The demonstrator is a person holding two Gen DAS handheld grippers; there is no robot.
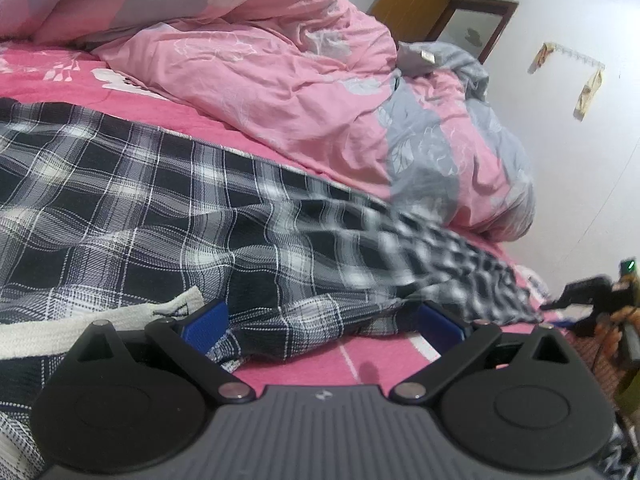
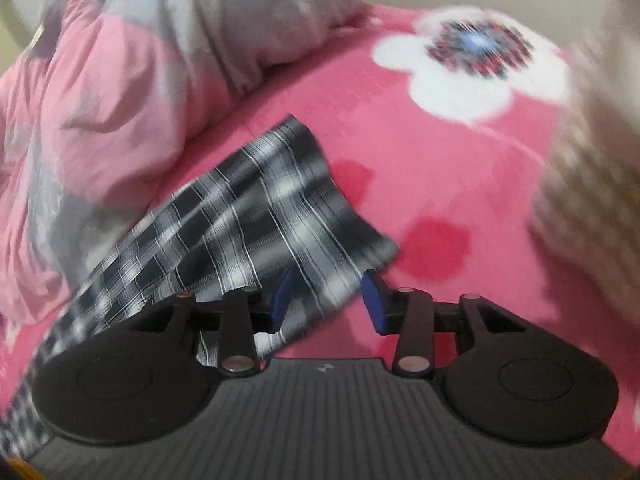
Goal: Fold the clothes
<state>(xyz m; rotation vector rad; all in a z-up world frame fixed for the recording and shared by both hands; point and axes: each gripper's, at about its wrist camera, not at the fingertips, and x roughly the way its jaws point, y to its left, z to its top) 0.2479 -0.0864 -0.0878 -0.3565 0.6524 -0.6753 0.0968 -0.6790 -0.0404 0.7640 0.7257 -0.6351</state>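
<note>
Plaid cloth, black-grey-white, a garment (image 1: pixel 132 208) spread across the left and middle of the bed in the left wrist view; white ribbed band (image 1: pixel 80 326) at its near left edge. Its near hem bunches between the blue pads of the left gripper (image 1: pixel 322 326). Jaws stand wide, pads well apart, cloth lying between them but not pinched. Right end of the plaid is motion-blurred. Bare pink bed sheet (image 1: pixel 372 360) shows just ahead of the gripper, a small open patch.

Behind the garment, pink-and-grey duvet (image 1: pixel 280 72) heaped along the far side, spilling to the right edge of the bed. Further right: wooden cabinet (image 1: pixel 436 4) against a white wall (image 1: pixel 580 160). Dark equipment at the far right edge, too small to tell.

Right wrist view, blurred throughout. Left: the duvet (image 2: pixel 100 120) again. Centre: a flap of the plaid garment (image 2: pixel 256 208) hangs lifted over the sheet, its free corner off the surface. Right gripper (image 2: pixel 326 304): jaws partly open; cloth drapes over the left pad, the right pad apart from it. Whether anything is pinched, cannot tell. Right of the flap, open sheet (image 2: pixel 440 152) with a white flower print (image 2: pixel 472 76); a beige blurred mass at the far right edge, unidentifiable. Only this view shows the flower.
</note>
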